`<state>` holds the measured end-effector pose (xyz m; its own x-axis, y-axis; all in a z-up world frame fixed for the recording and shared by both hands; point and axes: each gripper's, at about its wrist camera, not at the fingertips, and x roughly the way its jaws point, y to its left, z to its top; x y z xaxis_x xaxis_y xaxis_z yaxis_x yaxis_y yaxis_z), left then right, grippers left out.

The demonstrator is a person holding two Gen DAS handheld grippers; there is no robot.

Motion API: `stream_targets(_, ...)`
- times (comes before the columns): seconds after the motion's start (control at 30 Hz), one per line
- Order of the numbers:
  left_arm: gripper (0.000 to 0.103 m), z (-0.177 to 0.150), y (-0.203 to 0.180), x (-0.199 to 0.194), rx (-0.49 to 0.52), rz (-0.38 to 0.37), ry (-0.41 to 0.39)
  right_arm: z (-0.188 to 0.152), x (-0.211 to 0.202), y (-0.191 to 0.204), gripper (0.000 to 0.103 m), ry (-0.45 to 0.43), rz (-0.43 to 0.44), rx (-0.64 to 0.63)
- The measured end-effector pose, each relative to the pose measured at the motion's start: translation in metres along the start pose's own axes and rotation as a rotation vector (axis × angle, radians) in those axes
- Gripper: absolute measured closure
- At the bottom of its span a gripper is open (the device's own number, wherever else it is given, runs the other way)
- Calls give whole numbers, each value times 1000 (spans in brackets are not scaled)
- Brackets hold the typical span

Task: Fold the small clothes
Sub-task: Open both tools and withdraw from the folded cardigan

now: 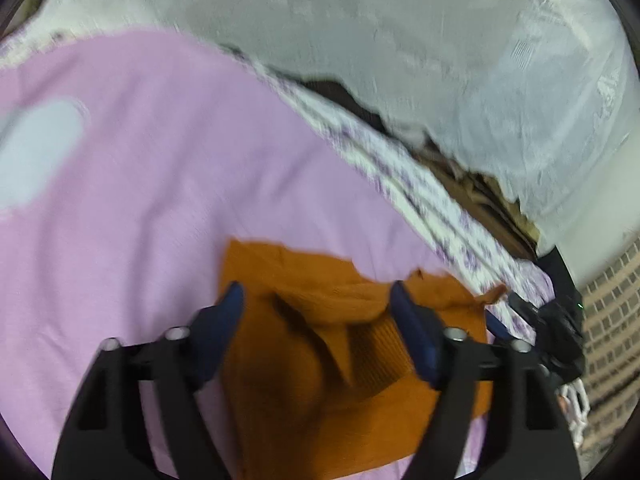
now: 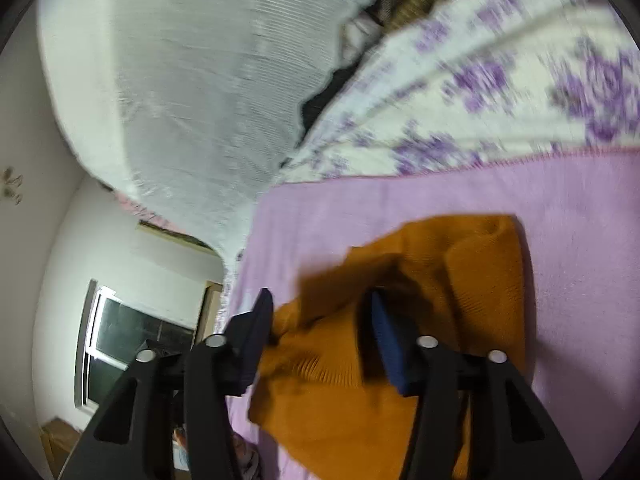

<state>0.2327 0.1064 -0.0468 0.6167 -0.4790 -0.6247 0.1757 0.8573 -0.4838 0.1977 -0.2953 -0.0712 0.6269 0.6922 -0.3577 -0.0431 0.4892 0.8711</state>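
The orange knit garment (image 1: 320,360) lies rumpled on my pink sheet (image 1: 140,200), partly folded over itself. My left gripper (image 1: 316,300) hovers over it with fingers spread wide, holding nothing. My right gripper (image 2: 318,312) likewise stands wide apart above the cloth. A floral bedcover (image 2: 480,80) lies farther off.

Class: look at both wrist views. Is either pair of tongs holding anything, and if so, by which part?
Nothing is held. The left tongs and right tongs are both open above the orange garment.
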Motion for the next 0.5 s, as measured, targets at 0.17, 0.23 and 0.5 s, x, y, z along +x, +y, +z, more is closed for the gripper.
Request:
stream_targets(0.17,29,-2,-2,-20,22,-21,-29,-14,-12,34,53,-6,-40,-149)
stream_targets(0.23,29,-6,-10,-21,72,-63,-13,-22,-7,46,60,26,-46,-208)
stream_targets(0.5,28,-36,-37,-2,323,-26,133,-56,23,65,63,285,-95,-380)
